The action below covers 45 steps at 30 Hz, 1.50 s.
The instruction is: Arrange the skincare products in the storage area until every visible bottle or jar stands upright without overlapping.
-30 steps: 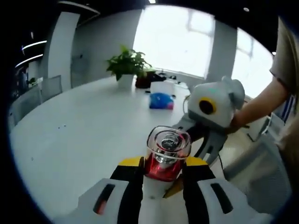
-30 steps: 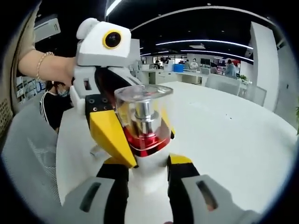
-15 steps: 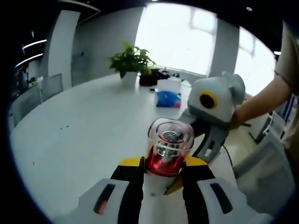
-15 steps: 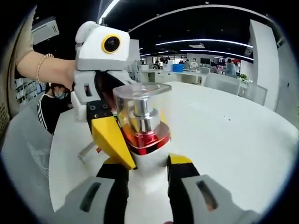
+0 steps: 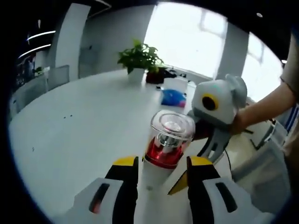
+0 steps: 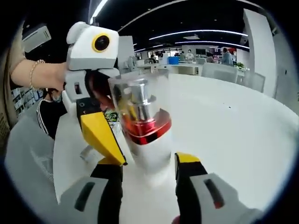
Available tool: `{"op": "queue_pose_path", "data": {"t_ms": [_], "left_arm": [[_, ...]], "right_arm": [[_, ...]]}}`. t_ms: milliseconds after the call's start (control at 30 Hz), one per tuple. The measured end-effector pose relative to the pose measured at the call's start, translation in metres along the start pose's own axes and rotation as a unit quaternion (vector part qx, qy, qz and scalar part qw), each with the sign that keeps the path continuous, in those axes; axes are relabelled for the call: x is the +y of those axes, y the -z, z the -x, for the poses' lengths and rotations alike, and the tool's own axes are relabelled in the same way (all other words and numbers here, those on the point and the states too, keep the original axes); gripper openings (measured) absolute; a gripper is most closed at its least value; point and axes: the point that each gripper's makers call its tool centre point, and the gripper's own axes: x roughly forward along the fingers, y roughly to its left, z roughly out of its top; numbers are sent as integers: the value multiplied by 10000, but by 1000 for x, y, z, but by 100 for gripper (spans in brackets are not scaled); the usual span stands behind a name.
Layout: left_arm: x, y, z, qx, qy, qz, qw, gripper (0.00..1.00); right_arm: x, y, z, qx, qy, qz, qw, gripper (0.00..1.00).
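A skincare pump bottle (image 5: 161, 179) (image 6: 148, 149) with a white body, red collar (image 5: 162, 156), silver pump and clear cap (image 6: 133, 91) stands upright on the white table (image 5: 70, 140). It rises between the jaws of my left gripper (image 5: 162, 175), which sit slightly apart from its sides, open. My right gripper (image 6: 148, 163) also brackets the bottle with its jaws parted, open. The right gripper (image 5: 216, 103) comes in from the right in the left gripper view. In the right gripper view the left gripper (image 6: 91, 49) reaches in from the left, one yellow finger (image 6: 99, 135) beside the bottle.
A potted plant (image 5: 139, 58), a blue item (image 5: 174, 98) and a white box (image 5: 176, 85) sit at the table's far side. A person's arm (image 5: 266, 105) holds the right gripper. Grey chairs (image 6: 23, 154) stand by the table edge. More people sit at distant desks (image 6: 187, 58).
Both pairs of jaws have widened a little around the bottle. Both cameras have shifted, and the bottle stands slightly farther out between the right gripper's jaws.
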Motion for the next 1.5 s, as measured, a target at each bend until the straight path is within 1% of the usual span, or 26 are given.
{"op": "queue_pose_path", "data": {"t_ms": [100,167,200,267,300,467,633,667,733,867,900,1100,1267,1500], "left_arm": [[-2,2,6,-75,-67,141,9999,44],[-4,4,10,-110,-116,244,9996,49],[-5,5,13,-133,-162,356,9991,53],[-4,7,17,-181,-259,464,9984,64],[-4,9,21,-195,-327,525,9979,68],[-7,15,36,-290,-476,714,9959,71],[-8,28,54,-335,-775,972,9917,82],[-8,30,55,-336,-791,990,9914,83],[-11,36,65,-350,-889,1093,9894,84],[-17,40,80,-507,-1013,1322,9847,88],[-19,42,86,-540,-1074,1376,9832,89],[-35,61,108,-534,-1283,1538,9783,94],[-47,73,132,-668,-1538,1703,9710,96],[-57,85,164,-734,-1887,1755,9634,97]], "right_arm": [[5,4,3,105,22,-1,9999,55],[7,5,5,127,33,-13,9999,56],[9,6,8,128,48,-51,9999,58],[12,7,10,136,53,-114,9998,59],[13,8,11,151,59,-129,9998,60],[19,16,18,264,138,-236,9993,64],[25,20,31,199,256,-506,9982,69],[26,20,33,173,253,-552,9980,69],[30,19,38,123,270,-630,9976,70],[36,20,46,40,352,-744,9966,73],[39,20,49,3,377,-794,9961,74],[53,22,61,-57,439,-865,9953,80],[61,19,79,-245,604,-1018,9927,84],[71,19,101,-402,791,-1087,9901,88]]}}
